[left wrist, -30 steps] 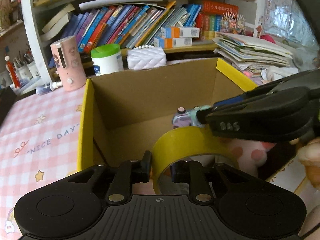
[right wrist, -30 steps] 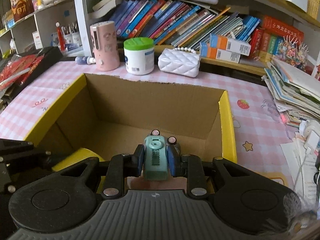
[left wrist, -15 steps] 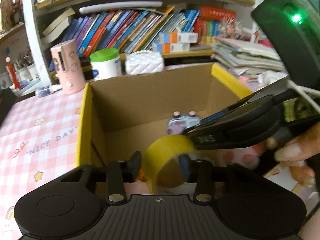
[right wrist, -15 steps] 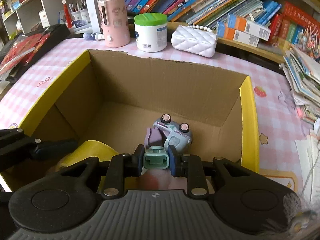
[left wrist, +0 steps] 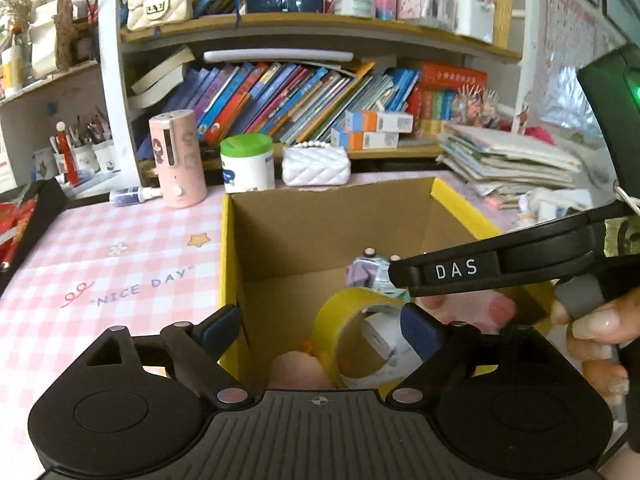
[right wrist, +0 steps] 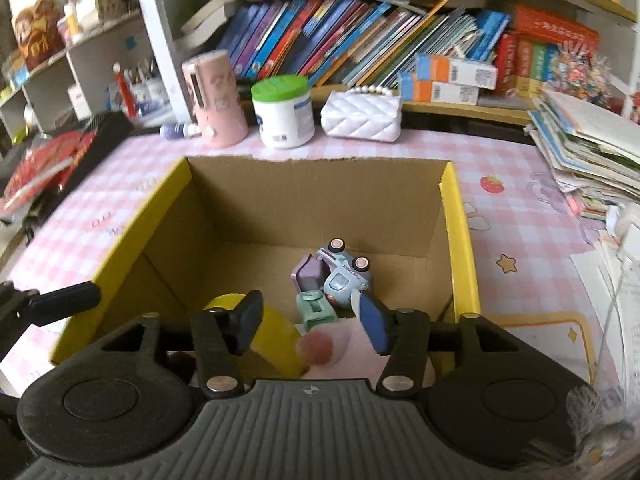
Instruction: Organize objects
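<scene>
An open cardboard box [left wrist: 228,248] with yellow flaps stands on the pink checked table; it also shows in the right wrist view [right wrist: 460,236]. Inside lie a yellow tape roll [left wrist: 348,308], a pale blue toy car [right wrist: 344,276], a green toy piece [right wrist: 316,312] and a pink plush [right wrist: 320,348]. My left gripper [left wrist: 320,320] is open above the box, the tape roll lying free by its right finger. My right gripper [right wrist: 312,320] is open above the box, with the toy car below it. The right gripper's body [left wrist: 480,268] crosses the left wrist view.
Behind the box stand a pink cylinder [right wrist: 216,100], a green-lidded white jar [right wrist: 284,112] and a white quilted purse [right wrist: 362,114]. A bookshelf [right wrist: 360,24] fills the back. A stack of books and papers [right wrist: 580,152] lies right. A black case [left wrist: 32,216] sits left.
Both grippers opened. The left let go of the tape roll and the right let go of the green toy piece, which now lie in the box. Both grippers have lifted up and back.
</scene>
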Tool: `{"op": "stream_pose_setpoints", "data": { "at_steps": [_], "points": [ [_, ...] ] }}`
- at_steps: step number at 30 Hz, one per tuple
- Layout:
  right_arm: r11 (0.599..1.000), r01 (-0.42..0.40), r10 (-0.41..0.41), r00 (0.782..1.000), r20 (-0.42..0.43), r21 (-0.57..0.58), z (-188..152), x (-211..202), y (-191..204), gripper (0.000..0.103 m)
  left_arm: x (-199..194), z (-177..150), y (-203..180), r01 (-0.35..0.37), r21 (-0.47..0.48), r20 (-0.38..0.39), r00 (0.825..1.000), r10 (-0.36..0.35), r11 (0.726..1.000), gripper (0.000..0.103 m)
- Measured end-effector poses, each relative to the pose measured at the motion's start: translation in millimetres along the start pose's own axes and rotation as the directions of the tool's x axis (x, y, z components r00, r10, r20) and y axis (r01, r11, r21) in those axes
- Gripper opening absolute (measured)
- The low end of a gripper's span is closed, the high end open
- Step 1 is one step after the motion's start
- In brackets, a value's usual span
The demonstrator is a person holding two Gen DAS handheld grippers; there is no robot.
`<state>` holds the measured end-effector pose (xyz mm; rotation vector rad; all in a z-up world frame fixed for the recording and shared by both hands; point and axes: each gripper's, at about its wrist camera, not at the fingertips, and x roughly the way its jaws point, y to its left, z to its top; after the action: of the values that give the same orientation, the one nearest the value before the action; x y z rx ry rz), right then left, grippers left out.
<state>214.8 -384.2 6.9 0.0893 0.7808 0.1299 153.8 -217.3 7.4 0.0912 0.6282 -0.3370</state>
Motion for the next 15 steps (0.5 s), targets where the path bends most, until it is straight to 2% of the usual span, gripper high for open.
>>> {"op": "stream_pose_setpoints", "data": {
  "at_steps": [5,15],
  "points": [
    [0.998,0.060,-0.061,0.994,0.095,0.011,-12,-30,17,0.074,-27,-9,11,-0.029,-0.016,0.032,0.999,0.029,0.999,0.095],
    [0.993,0.106,-0.115,0.977,0.179,0.059,-49,-78,70,0.091,-78,-41,40,-0.125,-0.048,0.042,0.991,0.127,0.991,0.100]
  ]
}}
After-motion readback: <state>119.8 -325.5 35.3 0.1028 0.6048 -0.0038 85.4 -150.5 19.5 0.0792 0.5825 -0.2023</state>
